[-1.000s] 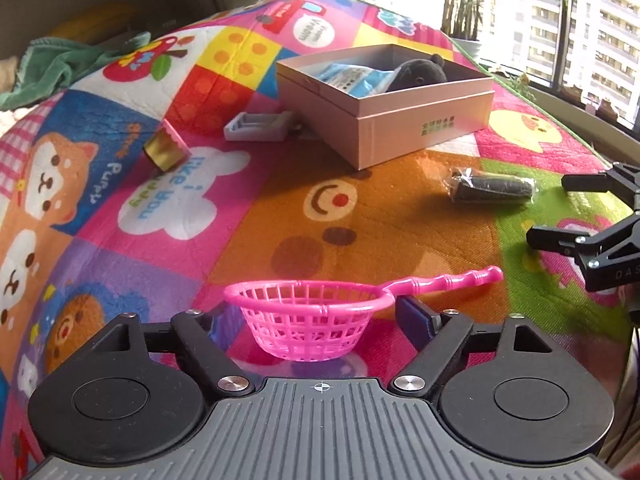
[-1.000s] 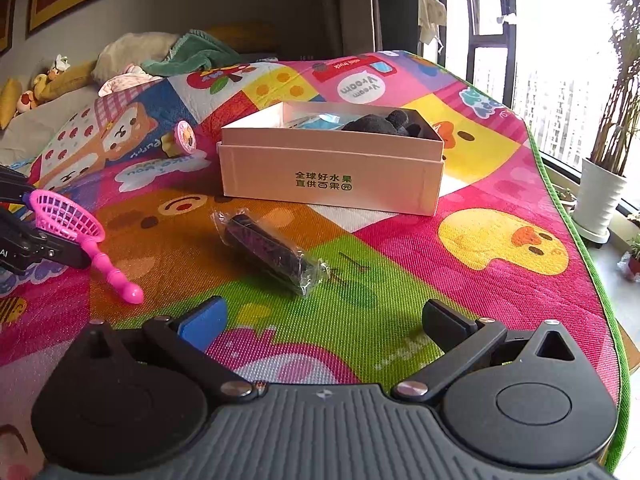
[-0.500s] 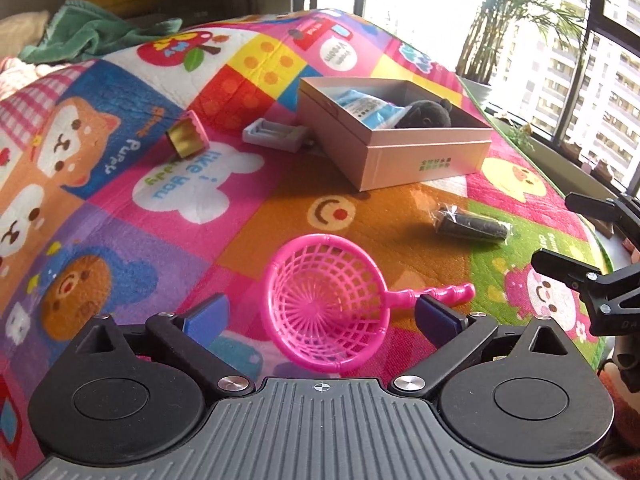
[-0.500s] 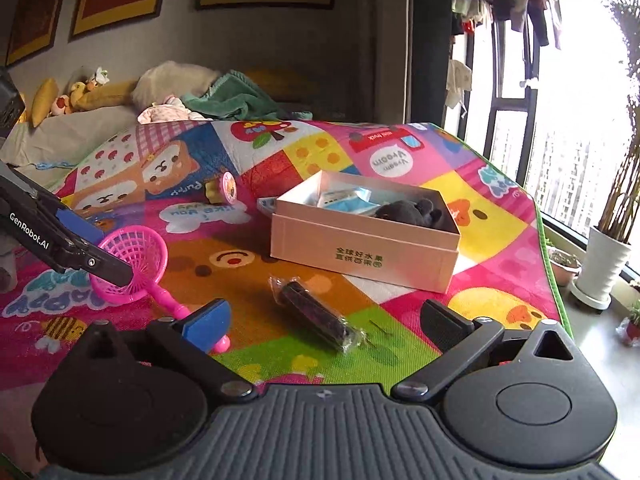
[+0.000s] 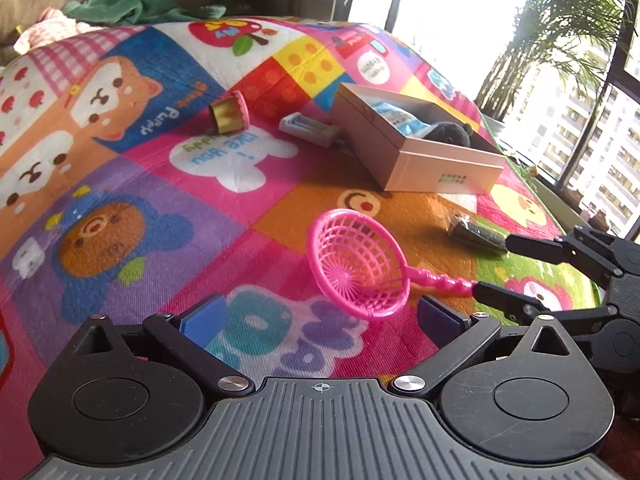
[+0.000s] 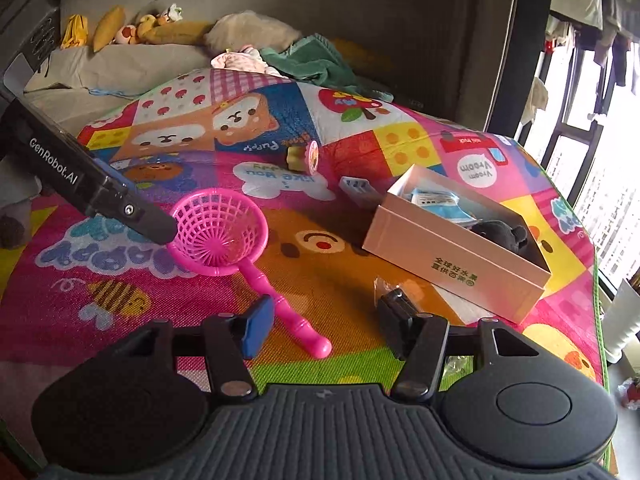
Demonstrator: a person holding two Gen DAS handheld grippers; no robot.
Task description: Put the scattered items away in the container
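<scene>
Handing the pink toy strainer (image 6: 218, 232) over, short of the pink cardboard box (image 6: 452, 256)

I am holding my left gripper (image 5: 320, 312) spread wide, its jaws just having been opening, the strainer's basket lying ahead of them on the play mat (image 6: 340, 268), well apart from the box on its near side. My right gripper (image 6: 328, 320) is half spread, its jaws just having been closing, with the strainer's handle passing between them beside the blue pad, not yet pinched. A dark plush toy (image 6: 504, 236) is lying inside the box.
</scene>
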